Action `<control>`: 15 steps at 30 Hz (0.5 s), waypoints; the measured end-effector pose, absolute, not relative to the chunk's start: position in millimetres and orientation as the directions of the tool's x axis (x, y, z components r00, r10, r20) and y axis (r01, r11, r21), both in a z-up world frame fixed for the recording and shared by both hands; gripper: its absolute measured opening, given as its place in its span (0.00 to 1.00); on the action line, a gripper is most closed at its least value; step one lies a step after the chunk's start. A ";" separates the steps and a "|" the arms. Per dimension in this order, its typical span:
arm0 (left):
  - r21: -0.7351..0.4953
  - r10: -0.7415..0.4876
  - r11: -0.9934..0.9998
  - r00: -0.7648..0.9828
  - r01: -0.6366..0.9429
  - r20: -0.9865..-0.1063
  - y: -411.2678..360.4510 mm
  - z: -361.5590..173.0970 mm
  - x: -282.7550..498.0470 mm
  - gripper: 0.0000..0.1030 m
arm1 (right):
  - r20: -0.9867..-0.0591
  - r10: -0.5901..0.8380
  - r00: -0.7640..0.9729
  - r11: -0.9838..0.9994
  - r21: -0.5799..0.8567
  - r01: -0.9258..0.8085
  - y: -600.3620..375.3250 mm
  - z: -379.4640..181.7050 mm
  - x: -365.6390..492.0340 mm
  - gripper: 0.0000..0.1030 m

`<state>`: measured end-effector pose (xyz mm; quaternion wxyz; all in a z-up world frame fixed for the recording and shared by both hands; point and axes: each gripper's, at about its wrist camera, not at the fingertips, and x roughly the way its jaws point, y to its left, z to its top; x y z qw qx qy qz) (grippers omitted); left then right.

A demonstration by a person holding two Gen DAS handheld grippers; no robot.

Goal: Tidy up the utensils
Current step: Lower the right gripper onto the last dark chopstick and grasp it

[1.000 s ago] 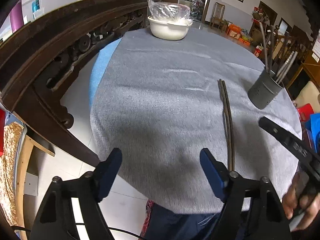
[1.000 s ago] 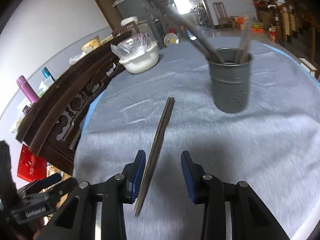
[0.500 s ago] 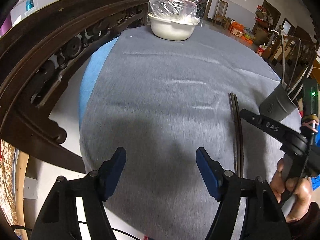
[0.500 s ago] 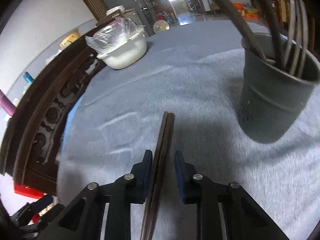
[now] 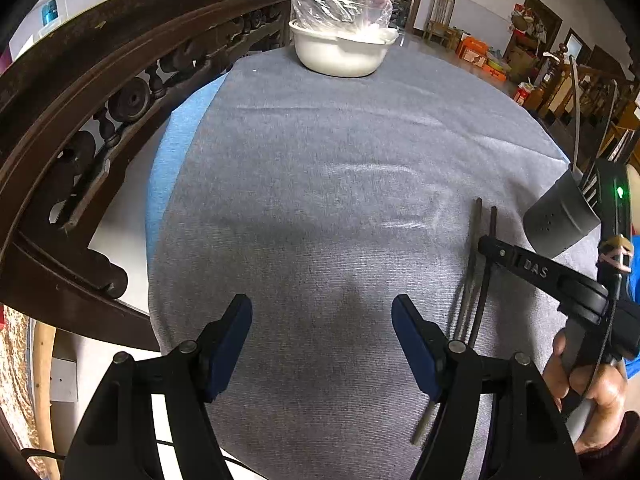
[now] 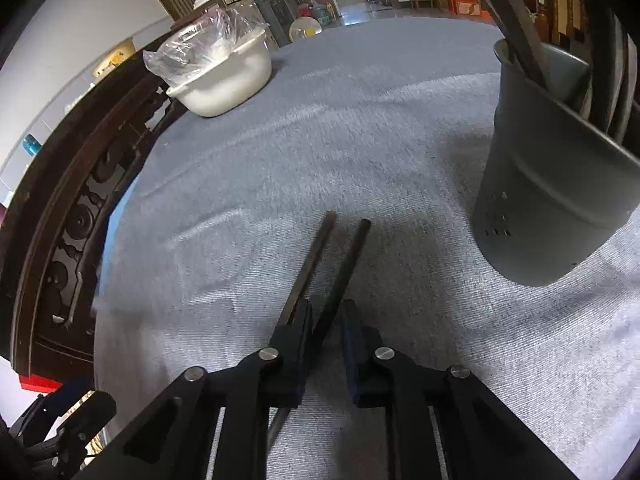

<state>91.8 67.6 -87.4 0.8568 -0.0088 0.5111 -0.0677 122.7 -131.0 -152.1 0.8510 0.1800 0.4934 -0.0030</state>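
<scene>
Right claw (image 6: 325, 330), a second ago wide, is closing on the chopsticks (image 6: 320, 264), whose tips now splay, just beside the holder (image 6: 548, 208); lift into it likely follows. Left claw (image 5: 322, 340) hangs wide, empty.

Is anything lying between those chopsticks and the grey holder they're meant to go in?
Nothing visible: only bare grey cloth separates the chopsticks, between the closing right gripper, from the holder.
</scene>
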 end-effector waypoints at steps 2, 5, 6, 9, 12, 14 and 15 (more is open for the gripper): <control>-0.085 -0.130 0.990 0.462 0.115 -0.877 63.8 -88.7 90.4 0.71 | -0.844 0.169 0.509 0.939 0.295 0.178 -130.5 -151.9 126.3 0.16; -0.088 -0.139 0.987 0.452 0.133 -0.881 57.4 -89.8 87.3 0.71 | -0.830 0.182 0.527 0.938 0.308 0.161 -133.3 -153.2 125.4 0.15; -0.090 -0.144 0.986 0.449 0.138 -0.882 55.8 -90.2 86.3 0.71 | -0.826 0.188 0.532 0.939 0.309 0.148 -134.0 -153.2 122.9 0.15; -0.098 -0.161 0.982 0.436 0.163 -0.885 49.9 -91.7 81.8 0.71 | -0.825 0.173 0.539 0.948 0.288 0.138 -135.5 -151.3 112.9 0.08; -0.120 -0.185 0.976 0.410 0.179 -0.893 44.5 -96.3 78.7 0.54 | -0.815 0.184 0.550 0.945 0.302 0.130 -141.8 -149.7 102.4 0.08; -0.150 -0.218 0.968 0.371 0.202 -0.903 38.2 -101.5 78.7 0.44 | -0.811 0.169 0.560 0.951 0.284 0.124 -145.8 -145.6 94.1 0.08; -0.159 -0.226 0.965 0.360 0.207 -0.905 36.0 -103.1 78.9 0.43 | -0.812 0.165 0.560 0.953 0.277 0.121 -147.3 -144.2 91.4 0.08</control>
